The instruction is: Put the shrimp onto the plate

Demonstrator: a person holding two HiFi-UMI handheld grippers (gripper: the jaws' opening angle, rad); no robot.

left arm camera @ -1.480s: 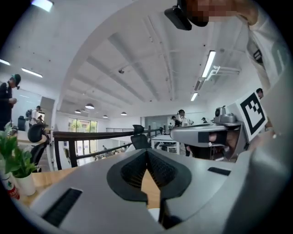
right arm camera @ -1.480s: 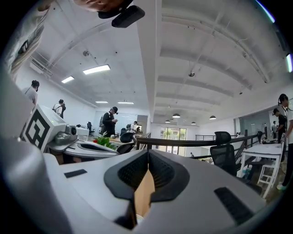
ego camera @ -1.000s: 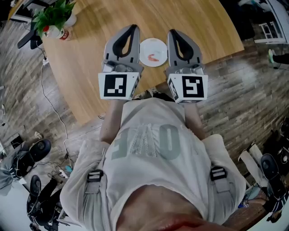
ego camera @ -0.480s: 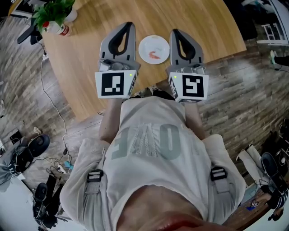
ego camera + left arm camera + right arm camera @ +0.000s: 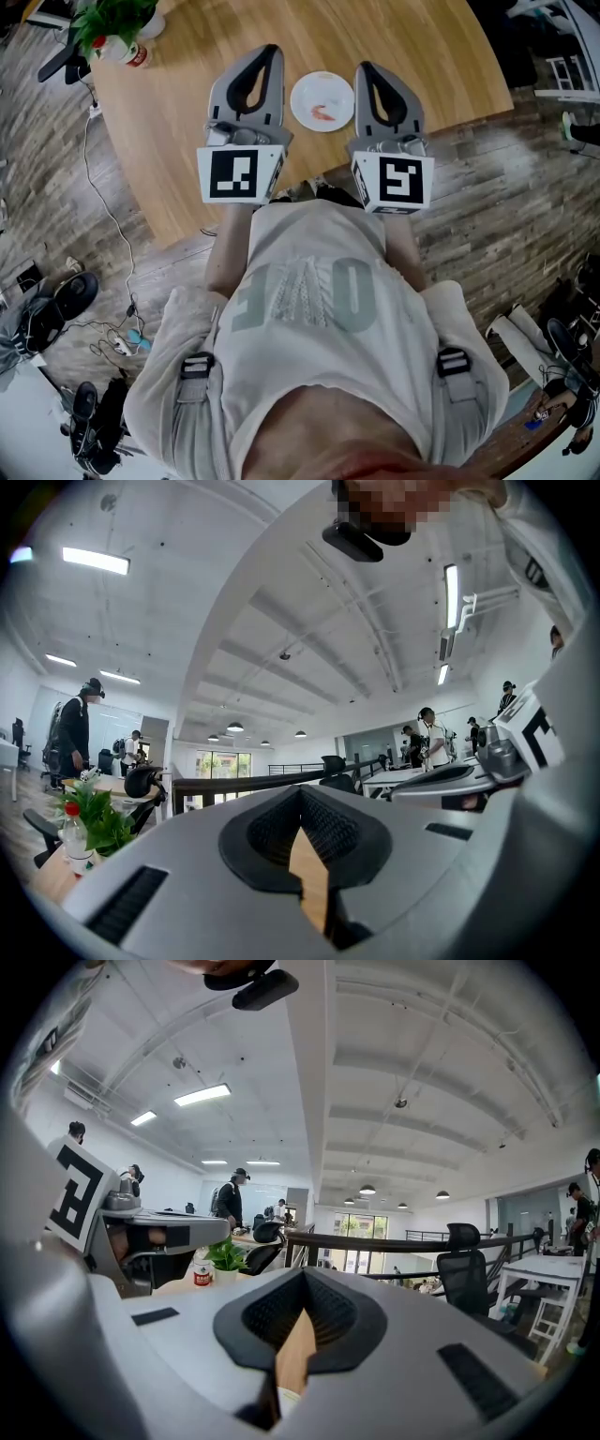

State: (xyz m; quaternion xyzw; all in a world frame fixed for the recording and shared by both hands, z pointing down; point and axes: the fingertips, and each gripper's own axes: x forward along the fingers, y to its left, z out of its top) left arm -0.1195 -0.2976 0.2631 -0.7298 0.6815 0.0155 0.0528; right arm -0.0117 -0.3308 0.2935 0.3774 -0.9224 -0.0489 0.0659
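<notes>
Left gripper (image 5: 260,64) and right gripper (image 5: 372,80): jaws closed, nothing held. Shrimp (image 5: 323,113) lies on the plate (image 5: 302,92), between both sets of jaws, on the tabletop (image 5: 178,103). Judgement: placement appears complete; any retreat should keep clear of the plate rim.

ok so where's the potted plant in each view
Head view: potted plant at the top left, on the table's far corner.
Left gripper view: low at the left edge.
Right gripper view: small, left of centre.
Shared landmark: the red-labelled bottle beside it.
</notes>
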